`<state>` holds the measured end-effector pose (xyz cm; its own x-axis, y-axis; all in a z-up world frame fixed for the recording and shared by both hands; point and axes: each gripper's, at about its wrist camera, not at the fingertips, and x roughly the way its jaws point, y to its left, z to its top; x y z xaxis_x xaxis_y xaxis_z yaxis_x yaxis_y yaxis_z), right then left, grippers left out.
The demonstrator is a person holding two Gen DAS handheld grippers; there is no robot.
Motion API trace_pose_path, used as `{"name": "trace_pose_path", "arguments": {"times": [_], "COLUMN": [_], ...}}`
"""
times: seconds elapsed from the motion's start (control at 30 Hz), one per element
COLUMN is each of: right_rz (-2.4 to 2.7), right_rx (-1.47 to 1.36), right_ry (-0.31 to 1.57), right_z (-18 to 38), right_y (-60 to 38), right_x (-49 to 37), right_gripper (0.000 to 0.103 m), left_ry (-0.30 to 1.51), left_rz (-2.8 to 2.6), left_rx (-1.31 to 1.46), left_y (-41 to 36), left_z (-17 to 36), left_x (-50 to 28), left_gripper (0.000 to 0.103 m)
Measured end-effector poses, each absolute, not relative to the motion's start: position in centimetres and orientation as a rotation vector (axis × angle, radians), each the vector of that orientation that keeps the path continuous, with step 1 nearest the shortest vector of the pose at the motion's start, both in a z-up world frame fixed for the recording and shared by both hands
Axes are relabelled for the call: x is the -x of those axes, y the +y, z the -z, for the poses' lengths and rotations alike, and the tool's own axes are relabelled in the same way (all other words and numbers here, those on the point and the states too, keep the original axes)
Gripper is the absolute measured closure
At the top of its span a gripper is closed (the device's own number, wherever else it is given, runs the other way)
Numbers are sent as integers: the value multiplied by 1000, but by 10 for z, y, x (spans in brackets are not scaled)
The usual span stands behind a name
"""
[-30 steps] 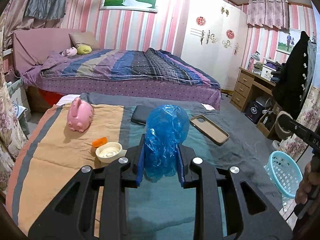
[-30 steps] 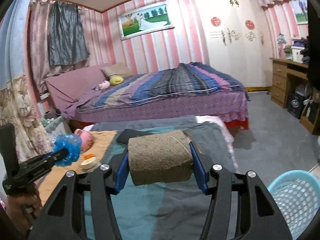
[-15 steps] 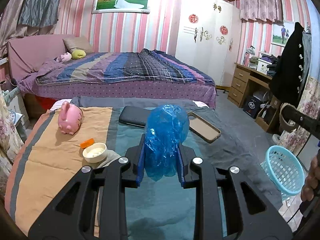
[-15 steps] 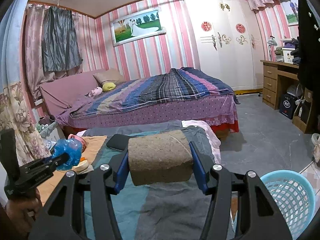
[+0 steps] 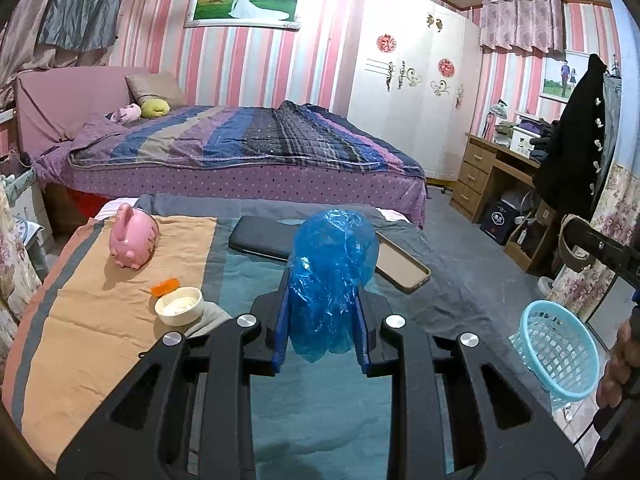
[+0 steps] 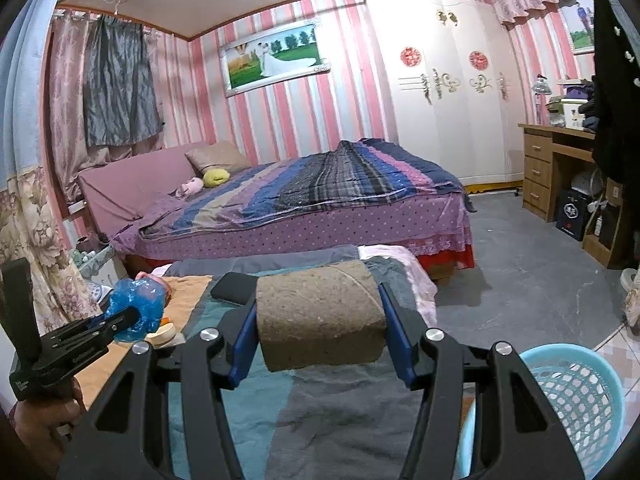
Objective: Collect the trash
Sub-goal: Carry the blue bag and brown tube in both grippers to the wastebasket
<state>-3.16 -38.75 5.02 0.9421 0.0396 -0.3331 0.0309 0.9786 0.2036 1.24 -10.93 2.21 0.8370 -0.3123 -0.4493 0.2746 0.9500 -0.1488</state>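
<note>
My left gripper (image 5: 320, 320) is shut on a crumpled blue plastic bag (image 5: 332, 272), held above the cloth-covered table (image 5: 100, 340). In the right wrist view the same bag (image 6: 138, 308) shows at the left in that gripper (image 6: 132, 314). My right gripper (image 6: 320, 328) is shut on a brown cardboard roll (image 6: 320, 316) lying crosswise between its blue pads. A light blue mesh basket (image 6: 576, 404) stands on the floor at the lower right, beside the table; it also shows in the left wrist view as the basket (image 5: 560, 348).
On the table lie a pink piggy bank (image 5: 134, 236), a small white cup (image 5: 179, 305) with an orange piece (image 5: 165, 286), a black flat case (image 5: 262, 236) and a tan phone case (image 5: 400, 266). A bed (image 5: 248, 152), wardrobe (image 5: 412, 80) and desk (image 5: 492, 176) stand behind.
Both grippers drifted a little back from the table with their loads still held; the basket came further into view at the lower right. The grips did not change.
</note>
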Motion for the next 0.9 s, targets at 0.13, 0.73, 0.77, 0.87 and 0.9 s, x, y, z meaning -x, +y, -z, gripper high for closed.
{"name": "trace_pose_path", "arguments": {"times": [0.13,0.73,0.77,0.87,0.9], "right_rz": [52,318,317,309,311], "right_rx": [-212,-253,-253,-257,-260], "right_ry": [332,378,379,394,394], "right_z": [-47,-43,-43,-41,-41], "right_y": [-401,-506,-507,-520,-523], "right_x": [44,82,82,84,84], "right_gripper": [48,48,48,48,48], "left_ry": [494,483,481,472,471], "left_rz": [330,479,491,529,541], "left_rx": [77,16,16,13,12], "left_y": [-118,-196,-202,-225,-235], "left_z": [-21,-41,-44,-51,-53], "left_x": [-12,-2,-1,1,2], "left_gripper": [78,78,78,78,78]}}
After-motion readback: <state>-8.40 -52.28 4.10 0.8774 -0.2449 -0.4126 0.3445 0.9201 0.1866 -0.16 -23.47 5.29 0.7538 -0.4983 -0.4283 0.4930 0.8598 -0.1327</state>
